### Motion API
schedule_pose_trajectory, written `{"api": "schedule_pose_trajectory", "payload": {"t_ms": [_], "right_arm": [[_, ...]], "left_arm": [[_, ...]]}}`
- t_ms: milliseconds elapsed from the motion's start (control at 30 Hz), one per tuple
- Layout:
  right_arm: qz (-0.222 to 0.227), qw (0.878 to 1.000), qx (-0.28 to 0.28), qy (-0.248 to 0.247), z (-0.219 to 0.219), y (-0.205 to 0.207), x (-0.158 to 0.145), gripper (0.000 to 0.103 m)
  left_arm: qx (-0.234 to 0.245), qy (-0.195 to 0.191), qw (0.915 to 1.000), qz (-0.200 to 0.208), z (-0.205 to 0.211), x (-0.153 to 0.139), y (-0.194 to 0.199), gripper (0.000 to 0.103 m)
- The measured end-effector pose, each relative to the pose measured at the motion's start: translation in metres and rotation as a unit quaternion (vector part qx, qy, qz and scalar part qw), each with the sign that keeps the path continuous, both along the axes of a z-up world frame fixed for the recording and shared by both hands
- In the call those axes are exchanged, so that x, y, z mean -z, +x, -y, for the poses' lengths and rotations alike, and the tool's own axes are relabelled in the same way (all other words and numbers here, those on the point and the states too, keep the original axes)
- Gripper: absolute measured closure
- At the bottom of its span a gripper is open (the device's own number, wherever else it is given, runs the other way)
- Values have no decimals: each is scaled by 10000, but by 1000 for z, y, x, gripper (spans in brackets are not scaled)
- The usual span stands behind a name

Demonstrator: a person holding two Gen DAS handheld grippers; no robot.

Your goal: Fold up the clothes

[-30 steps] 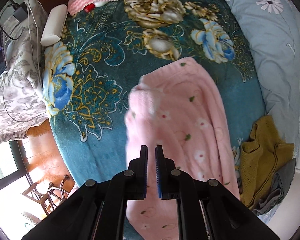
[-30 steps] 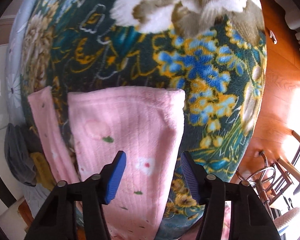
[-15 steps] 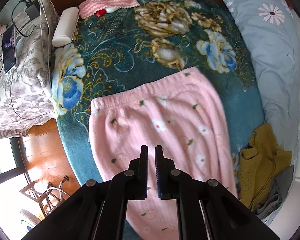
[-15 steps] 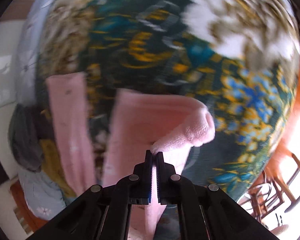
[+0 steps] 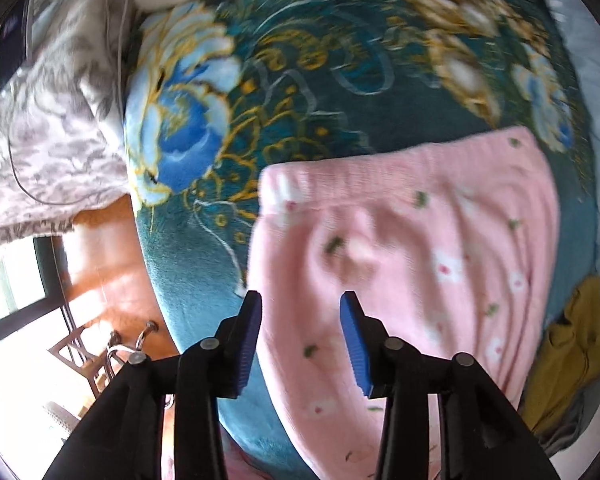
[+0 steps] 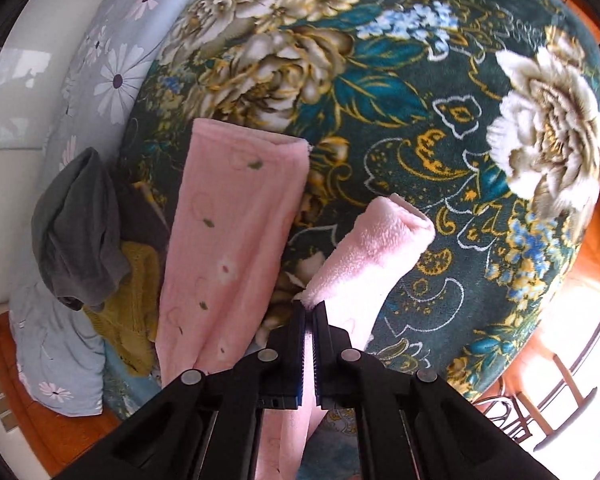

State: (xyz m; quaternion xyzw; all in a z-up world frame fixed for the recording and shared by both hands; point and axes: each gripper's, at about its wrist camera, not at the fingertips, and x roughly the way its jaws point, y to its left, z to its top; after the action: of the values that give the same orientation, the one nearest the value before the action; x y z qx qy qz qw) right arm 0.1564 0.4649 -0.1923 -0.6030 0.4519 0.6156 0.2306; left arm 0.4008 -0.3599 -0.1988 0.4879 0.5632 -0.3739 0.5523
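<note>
Two grippers differ: the right gripper [image 6: 308,312] pinches one lifted leg of the pink trousers [image 6: 232,240] on the bedspread [image 6: 440,128], while the left gripper [image 5: 300,312], jaws opening, seems poised above their waistband edge at twelve o'clock, touching nothing.

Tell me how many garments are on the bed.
3: pink trousers spread on the blanket; grey garment and mustard knit heaped beside the pillow. More may be hidden underneath.

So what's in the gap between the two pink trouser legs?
Only the flowery blanket, which shows between the flat pink leg and the lifted leg that the right hand-held gripper pinches. The right wrist view shows it.
</note>
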Motion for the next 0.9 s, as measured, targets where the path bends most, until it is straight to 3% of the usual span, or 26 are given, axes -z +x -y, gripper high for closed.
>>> {"api": "schedule_pose_trajectory", "payload": {"t_ms": [133, 300, 333, 400, 433, 533, 633, 767, 900], "right_arm": [[109, 9995, -161, 237, 15, -16, -14, 99], [202, 9986, -258, 408, 31, -31, -20, 100], [237, 9985, -243, 431, 33, -32, -19, 99], [290, 9983, -199, 466, 36, -34, -17, 99], [306, 9983, -147, 475, 37, -34, -16, 99], [343, 9981, -60, 515, 38, -34, -15, 99], [360, 9977, 102, 558, 31, -30, -17, 100], [187, 9974, 414, 553, 15, -25, -27, 100], [-31, 9971, 536, 545, 3, -46, -36, 100]], "left_arm": [[-179, 216, 9995, 160, 5, 23, 16, 60], [-452, 248, 9987, -16, 9, 39, 24, 62], [-491, 236, 9985, -78, 10, 40, 24, 65], [-429, 244, 9987, -109, 12, 42, 20, 92], [-397, 248, 9988, -124, 14, 43, 18, 96], [247, 528, 9981, 198, 16, 44, 1, 98], [290, 533, 9976, 334, 19, 31, -1, 99], [-224, 214, 9995, -87, 36, -9, 1, 99], [-526, 152, 9952, -817, 77, -33, -39, 99]]}}
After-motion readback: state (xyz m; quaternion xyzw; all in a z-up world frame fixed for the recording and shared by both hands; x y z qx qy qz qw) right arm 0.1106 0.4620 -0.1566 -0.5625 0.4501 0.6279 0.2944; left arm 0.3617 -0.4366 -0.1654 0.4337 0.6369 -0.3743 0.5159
